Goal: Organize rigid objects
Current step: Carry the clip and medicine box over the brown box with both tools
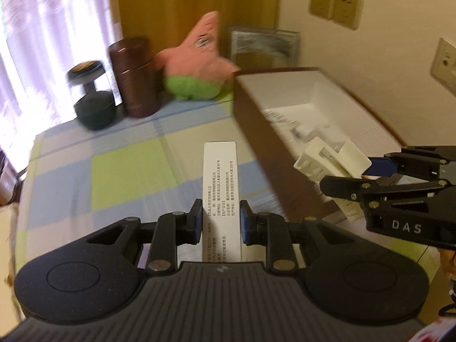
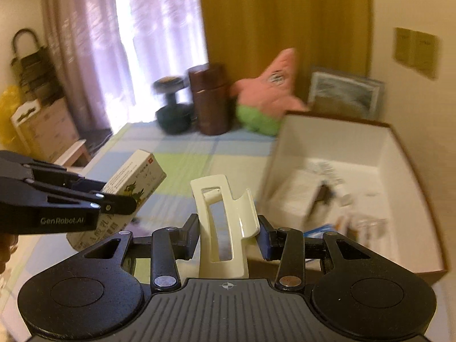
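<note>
1. Above the checked blue, green and white tablecloth, the left gripper was closed on a slim white cardboard medicine box with printed text, its blue pads pressed to the two long sides.
2. From the right wrist view, that same box was held off the cloth and tilted, with a green-and-yellow printed face showing.
3. Just right of it, the right gripper clamped a cream plastic claw hair clip between its fingers, with the clip standing upright ahead of the camera.
4. Seen from the left wrist, the clip hung over the near edge of an open rectangular box, brown outside and white inside.
5. Inside that box lay several small items, too blurred to name.
6. At the far end of the table stood a dark dumbbell, a brown cylindrical canister beside it, and a pink star-shaped plush toy with green shorts leaning next to the canister.
7. Behind the open box, a framed picture leaned against the cream wall, where beige wall sockets were mounted.
8. Purple-tinted curtains covered the bright window on the left.
</note>
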`<state>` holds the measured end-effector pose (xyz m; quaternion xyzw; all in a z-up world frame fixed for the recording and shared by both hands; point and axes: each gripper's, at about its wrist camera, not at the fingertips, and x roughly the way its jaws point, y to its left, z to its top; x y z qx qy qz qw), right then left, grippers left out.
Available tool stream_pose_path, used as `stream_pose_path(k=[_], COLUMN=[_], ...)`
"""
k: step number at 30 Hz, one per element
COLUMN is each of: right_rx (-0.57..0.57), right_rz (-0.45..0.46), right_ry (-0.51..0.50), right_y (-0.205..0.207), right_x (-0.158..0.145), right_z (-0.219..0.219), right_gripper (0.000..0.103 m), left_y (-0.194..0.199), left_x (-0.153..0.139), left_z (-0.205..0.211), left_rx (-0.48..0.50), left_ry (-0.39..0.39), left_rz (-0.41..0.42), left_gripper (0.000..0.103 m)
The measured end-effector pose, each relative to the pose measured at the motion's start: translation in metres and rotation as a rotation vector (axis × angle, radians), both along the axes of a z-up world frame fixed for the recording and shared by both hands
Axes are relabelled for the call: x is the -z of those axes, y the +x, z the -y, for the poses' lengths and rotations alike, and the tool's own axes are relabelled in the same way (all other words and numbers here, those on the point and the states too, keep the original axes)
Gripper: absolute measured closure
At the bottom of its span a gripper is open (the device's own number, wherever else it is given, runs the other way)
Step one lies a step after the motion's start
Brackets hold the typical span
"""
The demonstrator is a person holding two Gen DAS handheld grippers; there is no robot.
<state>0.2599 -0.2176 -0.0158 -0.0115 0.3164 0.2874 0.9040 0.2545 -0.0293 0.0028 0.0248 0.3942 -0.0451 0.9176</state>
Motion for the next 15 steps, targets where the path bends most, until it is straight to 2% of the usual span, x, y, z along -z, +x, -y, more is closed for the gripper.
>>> stream_pose_path(k=[7, 15], right_rx=[0.138, 0.220], right_rz=[0.006, -0.038], right_ry=[0.011, 0.038], right_y=[0.028, 0.071], right_x=[-0.009, -0.004], right_z=[0.058, 0.102], right_gripper=[0.064, 0.064], left_y=[0.039, 0.089], left_x=[-0.012, -0.009], left_z=[0.049, 0.093], left_rx=[0.082, 0.130], left_ry=[-0.039, -0.059], left_rz=[0.011, -0.017], left_gripper=[0.082, 0.082])
